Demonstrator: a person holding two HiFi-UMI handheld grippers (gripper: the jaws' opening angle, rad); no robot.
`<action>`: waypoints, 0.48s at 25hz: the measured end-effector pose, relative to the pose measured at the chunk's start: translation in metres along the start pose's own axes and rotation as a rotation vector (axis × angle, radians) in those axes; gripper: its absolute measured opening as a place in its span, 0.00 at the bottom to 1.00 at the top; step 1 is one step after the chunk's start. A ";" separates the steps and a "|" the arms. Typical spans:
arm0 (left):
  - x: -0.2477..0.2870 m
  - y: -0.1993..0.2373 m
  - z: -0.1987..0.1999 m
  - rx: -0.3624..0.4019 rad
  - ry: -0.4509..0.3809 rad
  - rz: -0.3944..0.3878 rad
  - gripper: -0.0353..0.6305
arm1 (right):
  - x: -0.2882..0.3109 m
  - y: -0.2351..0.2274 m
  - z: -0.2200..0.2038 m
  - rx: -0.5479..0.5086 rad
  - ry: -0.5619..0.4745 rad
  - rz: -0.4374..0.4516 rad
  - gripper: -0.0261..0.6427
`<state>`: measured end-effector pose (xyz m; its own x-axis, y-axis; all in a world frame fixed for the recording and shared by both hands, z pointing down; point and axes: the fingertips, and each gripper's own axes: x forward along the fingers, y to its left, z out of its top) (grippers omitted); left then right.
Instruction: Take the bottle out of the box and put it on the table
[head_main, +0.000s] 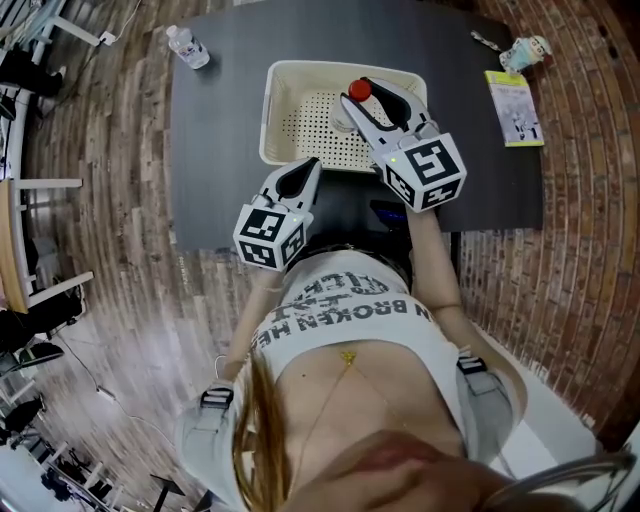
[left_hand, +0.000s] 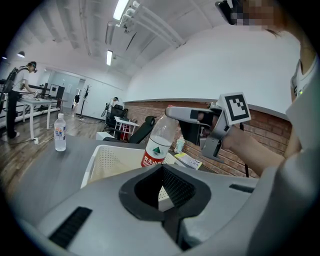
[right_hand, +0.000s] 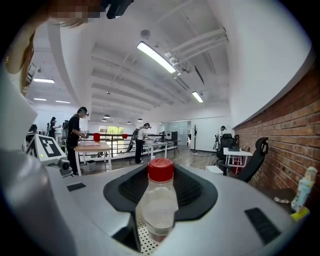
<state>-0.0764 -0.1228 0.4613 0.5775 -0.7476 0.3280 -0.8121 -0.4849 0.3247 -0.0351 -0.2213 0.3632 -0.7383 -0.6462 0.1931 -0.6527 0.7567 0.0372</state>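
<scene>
Your right tongs (head_main: 358, 102) clamp the bottle (right_hand: 159, 205) upright above the box (head_main: 290, 90), upper centre. Open counter (head_main: 220, 130) lies to its left. Left tongs (head_main: 308, 168) are together and empty.

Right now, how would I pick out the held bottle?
On the dark table sits a cream box. The bottle hangs over it, clamped in the right gripper. It has a red cap; the other bottle stands alone at the table's corner.
</scene>
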 end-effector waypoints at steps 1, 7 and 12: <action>0.000 -0.001 -0.001 0.000 0.003 -0.001 0.06 | -0.002 0.001 0.004 -0.002 -0.003 0.001 0.27; 0.000 -0.006 -0.002 0.001 0.001 -0.010 0.06 | -0.012 0.001 0.015 -0.001 -0.012 0.004 0.27; 0.000 -0.008 -0.002 0.005 -0.002 -0.013 0.06 | -0.017 0.001 0.016 0.001 -0.011 0.004 0.27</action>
<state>-0.0696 -0.1172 0.4605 0.5879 -0.7419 0.3223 -0.8049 -0.4970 0.3241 -0.0260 -0.2109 0.3444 -0.7429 -0.6441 0.1823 -0.6497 0.7594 0.0352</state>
